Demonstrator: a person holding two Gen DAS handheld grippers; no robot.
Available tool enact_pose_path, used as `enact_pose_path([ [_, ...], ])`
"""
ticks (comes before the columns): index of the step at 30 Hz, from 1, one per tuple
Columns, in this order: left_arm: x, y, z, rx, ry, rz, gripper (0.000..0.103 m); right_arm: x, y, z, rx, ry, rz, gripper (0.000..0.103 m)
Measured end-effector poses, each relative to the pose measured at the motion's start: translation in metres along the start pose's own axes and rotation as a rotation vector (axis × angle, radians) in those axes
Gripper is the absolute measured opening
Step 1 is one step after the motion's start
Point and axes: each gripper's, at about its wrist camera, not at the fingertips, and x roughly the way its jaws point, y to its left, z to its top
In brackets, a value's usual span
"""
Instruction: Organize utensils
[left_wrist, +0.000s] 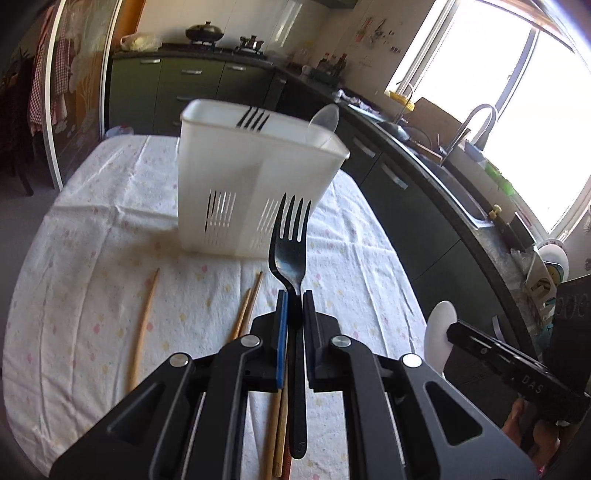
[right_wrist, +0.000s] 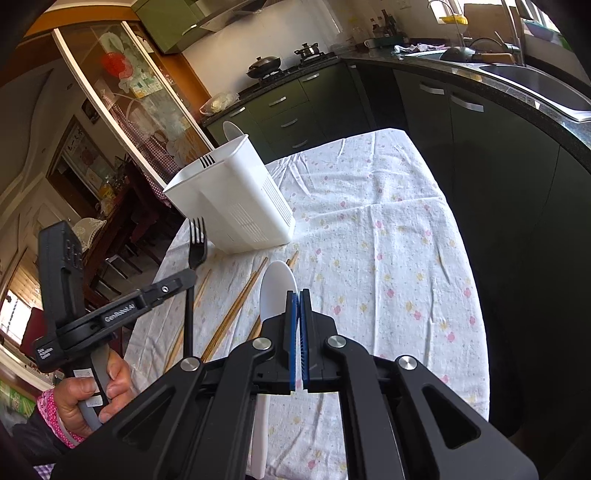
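Your left gripper grasps a black fork by its neck, tines up, above the chopsticks lying before the white utensil caddy. Your right gripper clenches a white spoon nearby.

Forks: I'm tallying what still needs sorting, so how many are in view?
2. One black fork is clamped in the left tool, lifted above the table. The other fork already stands in the white caddy, only its tines showing. More could be hidden inside.
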Motion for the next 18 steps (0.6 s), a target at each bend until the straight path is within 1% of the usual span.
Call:
enact_pose_path([
  [5, -0.06, -0.001, 0.044, 0.066, -0.232, -0.039, 0.008, -0.003, 0.01, 0.004, -0.017, -0.014, 0.008, 0.003],
  [6, -0.067, 0.0, 0.055, 0.073, -0.271, -0.057, 0.008, -0.003, 0.012, 0.004, -0.02, -0.015, 0.008, 0.003],
  [9, -0.079, 0.005, 0.084, 0.089, -0.418, -0.09, 0.008, -0.003, 0.016, 0.005, -0.026, -0.015, 0.006, 0.003],
  [11, -0.077, 0.009, 0.102, 0.092, -0.505, -0.107, 0.008, -0.002, 0.017, 0.005, -0.027, -0.014, 0.003, 0.003],
  [13, -0.069, 0.015, 0.116, 0.092, -0.57, -0.117, 0.008, -0.001, 0.018, 0.007, -0.027, -0.013, 0.0, 0.003],
  [16, -0.049, 0.019, 0.131, 0.11, -0.642, -0.078, 0.008, -0.001, 0.018, 0.009, -0.025, -0.014, -0.006, 0.003],
  [18, -0.033, 0.021, 0.139, 0.128, -0.663, -0.041, 0.008, -0.002, 0.019, 0.012, -0.024, -0.02, -0.008, 0.003],
])
